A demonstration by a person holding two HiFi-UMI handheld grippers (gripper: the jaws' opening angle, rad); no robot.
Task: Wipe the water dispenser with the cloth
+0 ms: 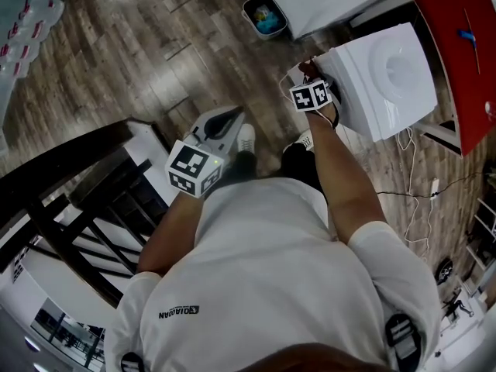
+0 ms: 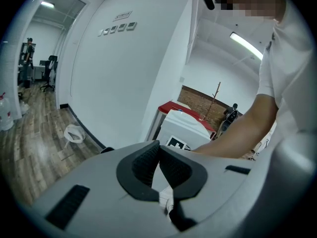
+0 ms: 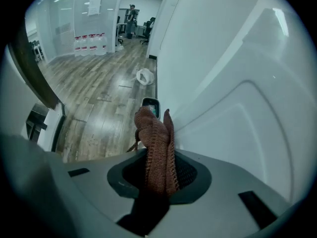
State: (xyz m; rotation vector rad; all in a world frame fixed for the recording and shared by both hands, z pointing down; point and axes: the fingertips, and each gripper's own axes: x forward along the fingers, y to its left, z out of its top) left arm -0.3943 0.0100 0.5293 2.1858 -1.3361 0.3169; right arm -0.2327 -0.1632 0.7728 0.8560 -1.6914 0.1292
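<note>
The right gripper (image 3: 159, 168) is clamping the brown knitted cloth (image 3: 157, 135) between its jaws. The cloth's free end is standing up at the centre of the right gripper view, just beside the white wall of the water dispenser (image 3: 237, 93), which is filling the right half of that frame. In the head view the dispenser is sitting at the upper right, with the right gripper working at its left side. The left gripper (image 2: 159, 155) is hanging at the centre left, jaws together on nothing.

For the wipe in hand, the operator is probably best served by gripping firmly, pressing the cloth's fold (not the jaw tips) against the panel, and overlapping the strokes.

Whether the cloth is actually touching the panel is not showing clearly. In the head view the gripper and forearm are hiding much of the face being wiped. Any dirt or moisture on the white surface is proving impossible to make out.
</note>
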